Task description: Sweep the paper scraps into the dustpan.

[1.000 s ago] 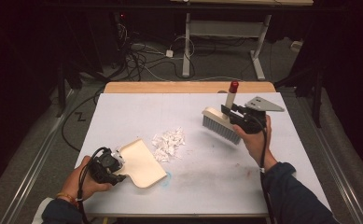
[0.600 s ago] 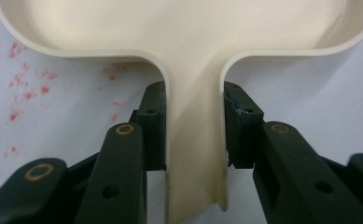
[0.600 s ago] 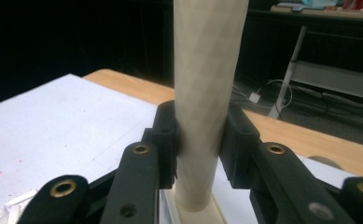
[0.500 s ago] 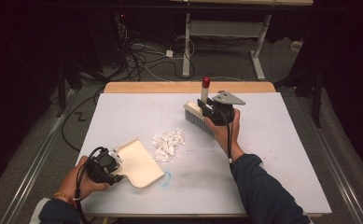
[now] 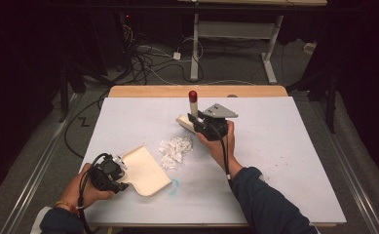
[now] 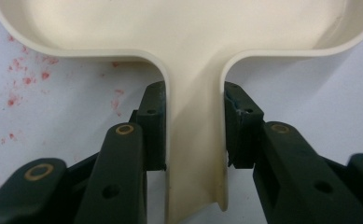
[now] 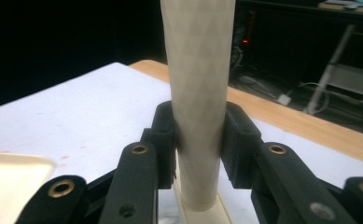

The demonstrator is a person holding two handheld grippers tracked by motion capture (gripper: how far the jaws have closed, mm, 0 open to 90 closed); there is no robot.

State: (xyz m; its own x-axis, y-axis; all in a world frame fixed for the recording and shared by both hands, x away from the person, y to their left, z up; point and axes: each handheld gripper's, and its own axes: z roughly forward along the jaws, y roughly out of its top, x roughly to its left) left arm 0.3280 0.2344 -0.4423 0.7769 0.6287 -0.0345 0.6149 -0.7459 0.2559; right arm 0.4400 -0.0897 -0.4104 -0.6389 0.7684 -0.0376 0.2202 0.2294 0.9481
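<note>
A smooth, faintly glossy cream plastic dustpan (image 6: 198,42) is being shown beside a brush handle (image 7: 198,93) of matt, finely textured cream plastic, torn white paper scraps (image 5: 176,148), matt black claw fingers (image 6: 153,122) and a matt white worktop (image 5: 284,146) edged in wood.

One dustpan (image 5: 145,168), one brush (image 5: 189,114), one pile of white scraps (image 5: 176,150), two tongs.

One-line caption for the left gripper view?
Left claw shut on the cream plastic dustpan's handle above the white table.
</note>
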